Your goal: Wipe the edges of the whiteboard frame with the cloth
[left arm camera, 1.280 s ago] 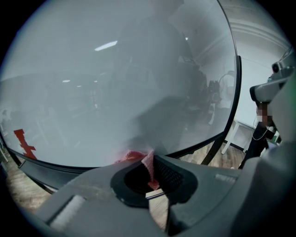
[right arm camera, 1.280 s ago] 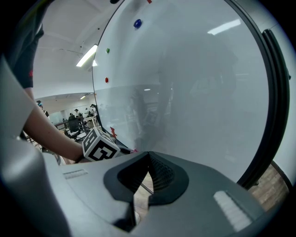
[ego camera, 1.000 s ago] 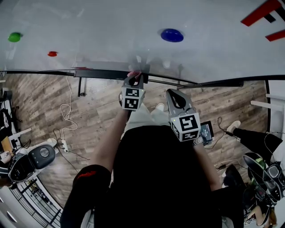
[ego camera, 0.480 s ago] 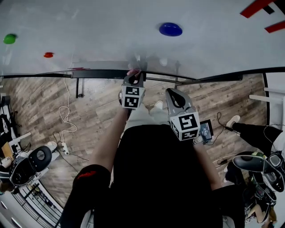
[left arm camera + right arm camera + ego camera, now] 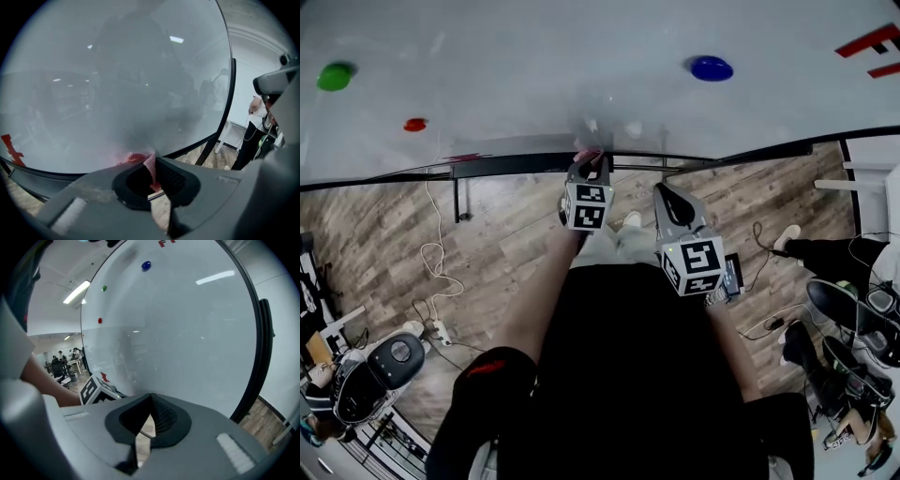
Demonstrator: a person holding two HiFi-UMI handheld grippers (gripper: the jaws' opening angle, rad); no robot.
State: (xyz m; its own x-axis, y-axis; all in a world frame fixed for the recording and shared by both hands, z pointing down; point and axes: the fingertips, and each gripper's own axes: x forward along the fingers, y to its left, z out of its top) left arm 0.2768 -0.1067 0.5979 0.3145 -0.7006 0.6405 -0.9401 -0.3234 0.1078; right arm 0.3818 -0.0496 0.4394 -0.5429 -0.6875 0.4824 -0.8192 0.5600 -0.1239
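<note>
Head view: presses left tongs [image 5: 586, 159], with pink cloth [image 5: 584, 152], to the lower edge of the whiteboard frame [image 5: 750, 156], at the same spot beside the tray [image 5: 506, 166] as a second ago. Probably little new edge wiped.

Left gripper view: pinches cloth between closed tips.

Right gripper view: holds right tongs [image 5: 149, 401] closed, empty, back from the board.

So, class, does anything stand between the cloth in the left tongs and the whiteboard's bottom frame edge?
Nothing visible does. The left tongs grip the pink cloth right at the black bottom frame, with no object between them.
</note>
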